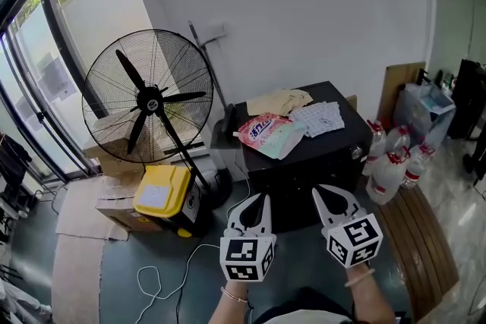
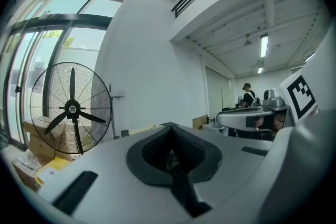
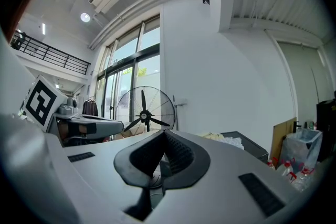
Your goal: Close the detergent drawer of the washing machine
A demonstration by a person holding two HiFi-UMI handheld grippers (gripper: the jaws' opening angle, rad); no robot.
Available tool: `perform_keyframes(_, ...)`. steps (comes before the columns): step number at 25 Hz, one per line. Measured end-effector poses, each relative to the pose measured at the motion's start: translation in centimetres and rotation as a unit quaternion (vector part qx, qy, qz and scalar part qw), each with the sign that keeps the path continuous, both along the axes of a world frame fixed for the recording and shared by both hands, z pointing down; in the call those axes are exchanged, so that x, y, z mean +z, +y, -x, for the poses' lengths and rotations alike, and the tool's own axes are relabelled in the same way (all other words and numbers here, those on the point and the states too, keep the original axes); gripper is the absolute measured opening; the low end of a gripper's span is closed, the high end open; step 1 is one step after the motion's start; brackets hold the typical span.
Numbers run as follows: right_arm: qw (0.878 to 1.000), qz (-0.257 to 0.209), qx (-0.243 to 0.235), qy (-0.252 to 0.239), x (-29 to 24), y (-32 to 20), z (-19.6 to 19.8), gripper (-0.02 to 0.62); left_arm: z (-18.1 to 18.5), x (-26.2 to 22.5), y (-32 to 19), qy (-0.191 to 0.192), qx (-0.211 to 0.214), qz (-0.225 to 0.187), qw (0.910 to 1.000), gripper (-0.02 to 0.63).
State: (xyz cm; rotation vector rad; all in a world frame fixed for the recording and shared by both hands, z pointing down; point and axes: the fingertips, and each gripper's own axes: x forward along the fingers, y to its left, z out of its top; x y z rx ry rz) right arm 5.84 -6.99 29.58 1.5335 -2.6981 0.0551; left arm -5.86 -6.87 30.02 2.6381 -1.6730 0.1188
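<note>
I held the left gripper (image 1: 251,212) and right gripper (image 1: 332,202) near the black cabinet (image 1: 328,149), possibly the washer; all 4 jaws met, empty.

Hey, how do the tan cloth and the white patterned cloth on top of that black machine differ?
Colour: the tan cloth is plain beige, while the white cloth carries a fine grid pattern.
Place: the tan cloth lies at the back edge near the wall, while the white cloth lies farther right and nearer the front.
Both lie loosely crumpled on top of the black machine, next to the pink bag.
</note>
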Motion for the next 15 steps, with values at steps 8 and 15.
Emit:
perform_keyframes(8, 1.000, 0.008, -0.001, -0.004, 0.6, -0.3, -0.7, 0.025, -1.0, 0.4, -0.1, -0.003, 0.002, 0.005, 1.0000, 0.015)
perform_keyframes(15, 1.000, 0.011, -0.001, -0.002, 1.0, -0.8, -1.2, 0.025, -1.5, 0.4, -0.4, -0.007, 0.003, 0.006, 1.0000, 0.015)
